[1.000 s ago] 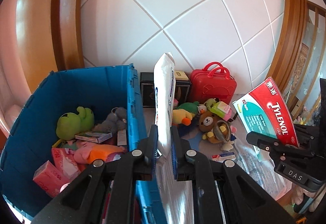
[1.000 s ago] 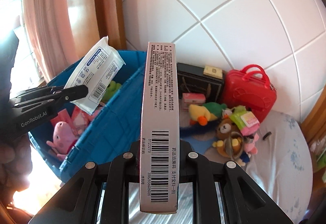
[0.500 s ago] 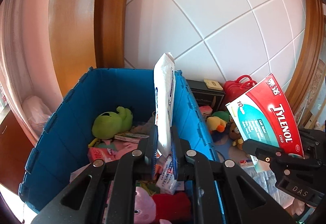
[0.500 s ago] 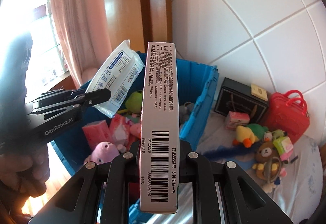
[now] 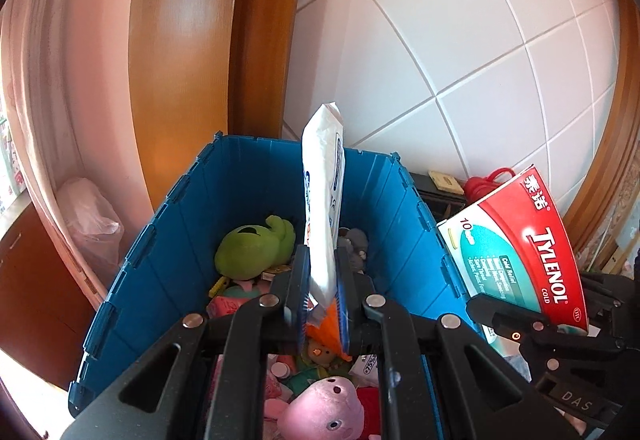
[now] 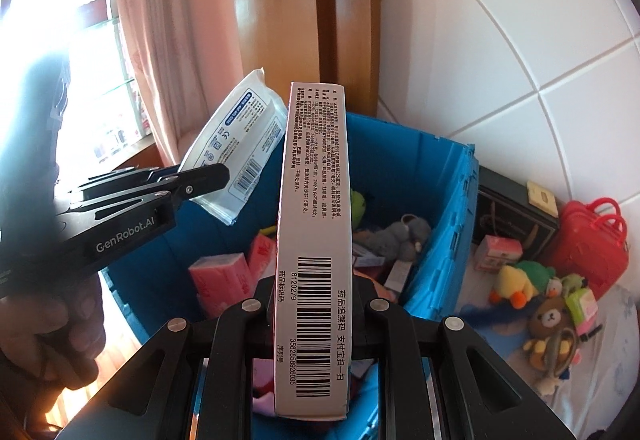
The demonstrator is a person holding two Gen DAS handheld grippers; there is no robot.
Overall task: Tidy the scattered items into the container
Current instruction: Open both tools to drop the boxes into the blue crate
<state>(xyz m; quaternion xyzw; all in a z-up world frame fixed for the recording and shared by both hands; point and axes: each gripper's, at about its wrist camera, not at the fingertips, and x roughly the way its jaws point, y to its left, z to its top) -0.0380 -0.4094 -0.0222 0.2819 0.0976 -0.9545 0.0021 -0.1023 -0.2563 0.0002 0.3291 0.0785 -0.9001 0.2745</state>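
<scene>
As both loads hang over the bin, the left gripper [image 5: 320, 304] is clamped on the lower end of a white wet-wipes pack [image 5: 322, 200], which stands upright between its fingers. The right gripper [image 6: 314, 300] has just been easing its jaws apart, with the Tylenol box [image 6: 316, 220] standing on edge between them, pads apparently touching its faces. Both items sit above the open blue crate [image 5: 168, 240], the box nearer its right wall.

A clean drop appears to call for letting each item fall well inside the rim, the box released first, and the tall pack lowered or tipped so it does not topple out.

Below lie a green plush [image 5: 254, 250], a pink pig plush [image 5: 320, 416] and pink tissue packets [image 6: 224, 280], which may leave the box resting high. Outside the crate wait a yellow duck plush [image 6: 516, 284], a bear plush [image 6: 554, 320], a red toy case [image 6: 588, 240] and a black box [image 6: 512, 216].
</scene>
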